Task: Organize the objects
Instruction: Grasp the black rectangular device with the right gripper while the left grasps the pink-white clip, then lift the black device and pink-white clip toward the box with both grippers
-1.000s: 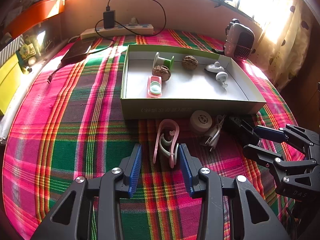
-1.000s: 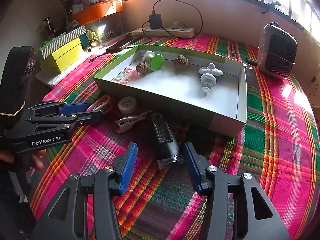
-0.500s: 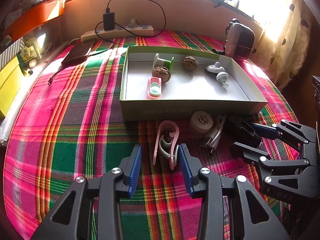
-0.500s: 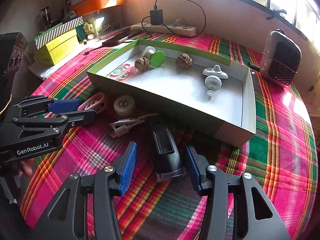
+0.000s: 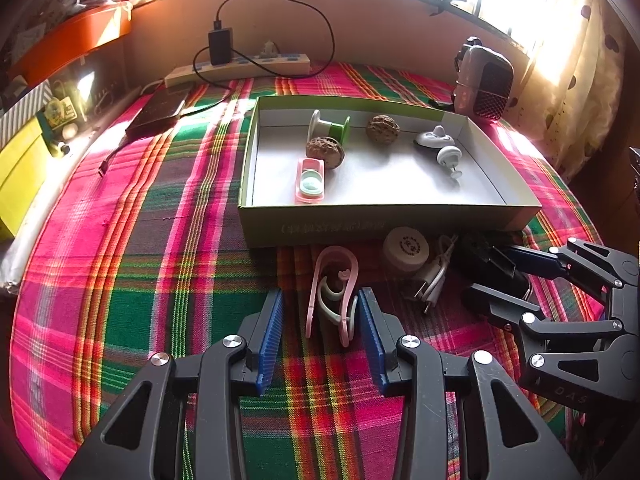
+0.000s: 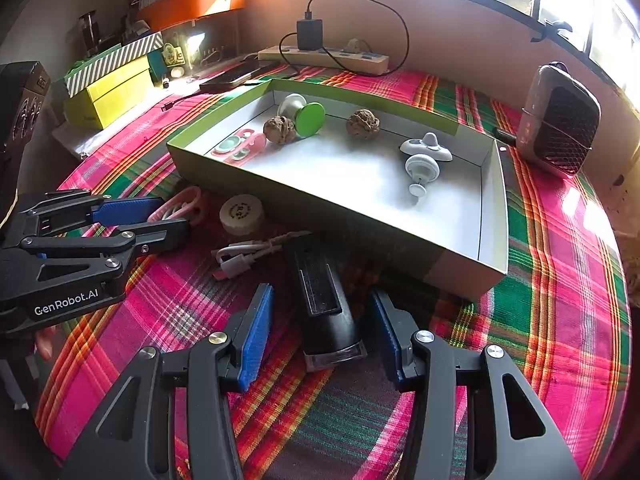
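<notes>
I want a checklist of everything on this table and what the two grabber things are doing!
Surface: plaid cloth covers the table.
Job's things: open box holds a green spool, two walnuts, a pink case and white gadgets. In front of it lie a pink clip, a round white tin and a black device.
Clutter: small heater, yellow box.
Grippers: left gripper jaws open around the pink clip; right gripper jaws open around the black device.
Cables: white cable bundled; charger on a power strip.
Surroundings: window, curtain.
</notes>
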The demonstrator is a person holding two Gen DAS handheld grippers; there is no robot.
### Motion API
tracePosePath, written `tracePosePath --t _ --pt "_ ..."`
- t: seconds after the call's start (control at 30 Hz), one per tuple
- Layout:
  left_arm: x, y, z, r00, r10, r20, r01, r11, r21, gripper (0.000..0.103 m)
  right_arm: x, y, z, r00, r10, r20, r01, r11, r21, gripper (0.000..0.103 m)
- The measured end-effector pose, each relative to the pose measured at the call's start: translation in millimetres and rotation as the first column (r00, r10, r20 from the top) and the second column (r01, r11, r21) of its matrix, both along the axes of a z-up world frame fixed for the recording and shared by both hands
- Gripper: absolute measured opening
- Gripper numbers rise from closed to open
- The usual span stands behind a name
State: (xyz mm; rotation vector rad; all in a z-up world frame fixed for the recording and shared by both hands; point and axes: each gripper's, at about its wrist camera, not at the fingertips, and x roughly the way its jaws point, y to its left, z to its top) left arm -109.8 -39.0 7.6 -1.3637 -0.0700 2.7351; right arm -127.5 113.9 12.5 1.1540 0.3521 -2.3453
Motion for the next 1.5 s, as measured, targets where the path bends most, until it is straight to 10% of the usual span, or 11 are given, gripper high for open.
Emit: tracePosePath --t 0.6,1.5 --pt "1.6 -4.9 -0.4 1.0 0.014 -0.01 -0.014 1.0 -0.019 0.022 3.6 0.9 0.7 1.0 -0.002 -0.003 0.002 1.0 -0.006 0.03" --pt "2.3 -4.8 0.0 1.0 0.015 -0.01 -0.015 1.0 -0.011 0.021 5.9 0.0 1.4 1.0 -0.028 -0.007 0.028 1.0 0.004 0.029"
